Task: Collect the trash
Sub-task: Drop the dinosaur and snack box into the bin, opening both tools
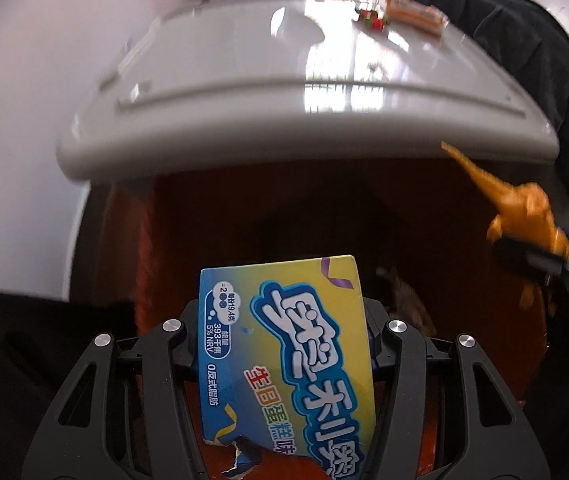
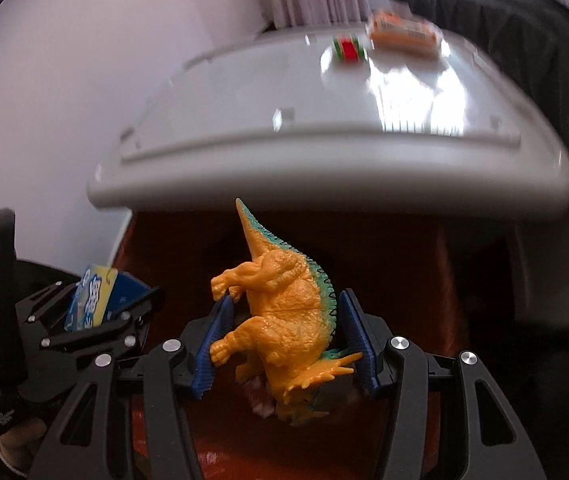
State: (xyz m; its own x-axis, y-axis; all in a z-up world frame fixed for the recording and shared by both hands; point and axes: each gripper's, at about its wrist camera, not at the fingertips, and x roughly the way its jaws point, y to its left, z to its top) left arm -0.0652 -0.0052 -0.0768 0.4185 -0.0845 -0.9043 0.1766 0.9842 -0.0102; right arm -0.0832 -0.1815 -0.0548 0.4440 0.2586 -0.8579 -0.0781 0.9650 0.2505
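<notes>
Below the desk's point(image 1: 244, 80) near edge, a blue-and-yellow snack box point(image 1: 284, 356) is being clamped by the left gripper point(image 1: 280, 344) while an orange toy dinosaur point(image 2: 288, 312) is being gripped by the right gripper point(image 2: 284, 344)

The box point(image 1: 284, 360) sits between the left hand-held gripper's point(image 1: 284, 356) fingers, the dinosaur point(image 2: 284, 320) between the right hand-held gripper's point(image 2: 284, 344), left of it. Beyond both, a counter point(image 1: 244, 92) carries a packet point(image 1: 412, 12) at its far right, a small item point(image 1: 372, 20) just left.
</notes>
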